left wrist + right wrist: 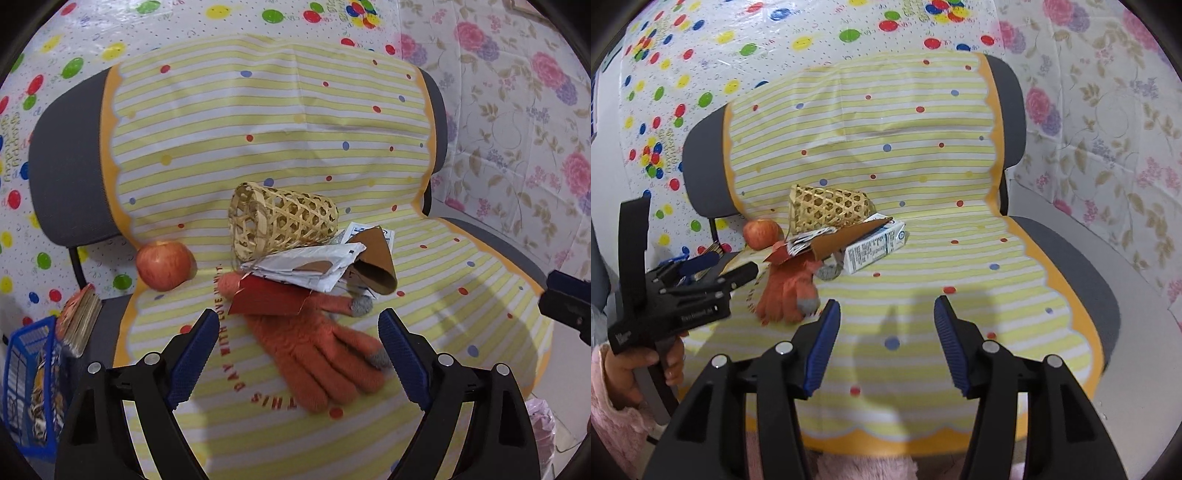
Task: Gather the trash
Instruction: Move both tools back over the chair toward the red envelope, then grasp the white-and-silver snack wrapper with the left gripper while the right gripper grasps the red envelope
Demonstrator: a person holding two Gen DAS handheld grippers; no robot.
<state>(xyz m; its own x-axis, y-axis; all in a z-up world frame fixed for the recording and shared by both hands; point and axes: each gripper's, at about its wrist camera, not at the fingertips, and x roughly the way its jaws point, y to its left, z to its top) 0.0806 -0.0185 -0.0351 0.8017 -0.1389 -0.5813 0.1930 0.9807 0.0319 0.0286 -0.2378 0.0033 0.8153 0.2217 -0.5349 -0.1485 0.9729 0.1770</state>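
Bare cloth (923, 258) beside trash pile (827, 240)

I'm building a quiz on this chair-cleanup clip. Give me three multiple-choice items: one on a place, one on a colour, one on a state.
1. Where is the apple?
A. Left of the woven basket
B. Inside the basket
C. On the glove

2. What colour is the glove?
A. Blue
B. Orange
C. Green

3. How is the basket?
A. Upright
B. Upside down on the glove
C. Lying on its side

Answers: 1 A, it sits at the cloth's edge left of the basket. 2 B, orange with grey fingertips. 3 C, its open mouth faces sideways.
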